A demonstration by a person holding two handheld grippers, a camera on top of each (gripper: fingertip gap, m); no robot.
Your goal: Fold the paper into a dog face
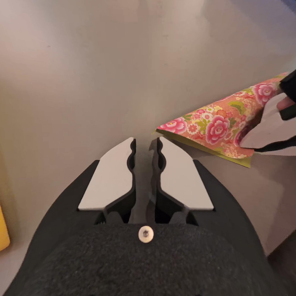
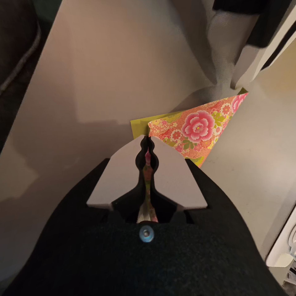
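Clearly, right tongs [image 2: 147,137] pinch the folded floral paper [image 2: 197,133]; left tongs [image 1: 146,141] stand slightly parted, empty.

Ahead of the left gripper [image 1: 146,141] and to its left, the table [image 1: 96,72] lies bare and passable; only the folded floral paper [image 1: 208,126] rises on its right, just beside the right fingertip. For the right gripper [image 2: 147,137], clamped on that paper [image 2: 197,128], room opens ahead-left; the other tool [image 2: 249,52] blocks ahead-right.
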